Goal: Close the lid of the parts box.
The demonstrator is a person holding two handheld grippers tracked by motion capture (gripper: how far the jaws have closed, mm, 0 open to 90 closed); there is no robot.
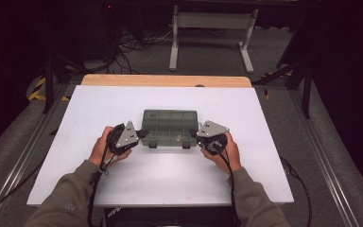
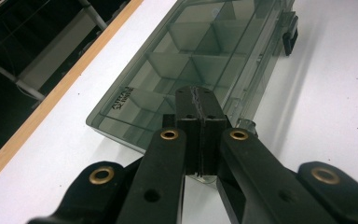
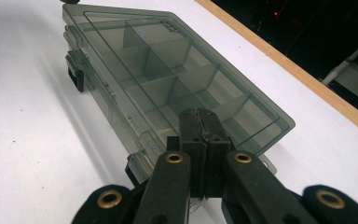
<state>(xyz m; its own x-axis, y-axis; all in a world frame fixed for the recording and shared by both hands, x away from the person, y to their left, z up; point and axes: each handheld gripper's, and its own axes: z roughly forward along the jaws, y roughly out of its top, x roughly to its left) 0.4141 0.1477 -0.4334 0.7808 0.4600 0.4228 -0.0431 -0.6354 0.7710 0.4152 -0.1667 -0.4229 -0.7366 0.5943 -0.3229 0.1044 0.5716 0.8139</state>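
Observation:
A smoky translucent compartment box [image 1: 170,126] lies flat with its lid down at the middle of the white table [image 1: 137,182]. Its two dark latches [image 1: 152,144] face the person. My left gripper [image 1: 144,134] is shut, its tips at the box's left end. In the left gripper view the joined jaws [image 2: 196,91] lie over the near end of the box [image 2: 191,60]. My right gripper [image 1: 194,135] is shut at the box's right end. In the right gripper view its tips [image 3: 204,114] rest over the lid's near corner of the box [image 3: 168,70]. Nothing is between either pair of jaws.
A wooden strip [image 1: 165,80] runs along the table's far edge. Behind it, on the floor, stands a white frame [image 1: 212,21] among cables. A dark latch [image 2: 289,35] sticks out from the box's long side, and another latch [image 3: 77,74] shows in the right gripper view.

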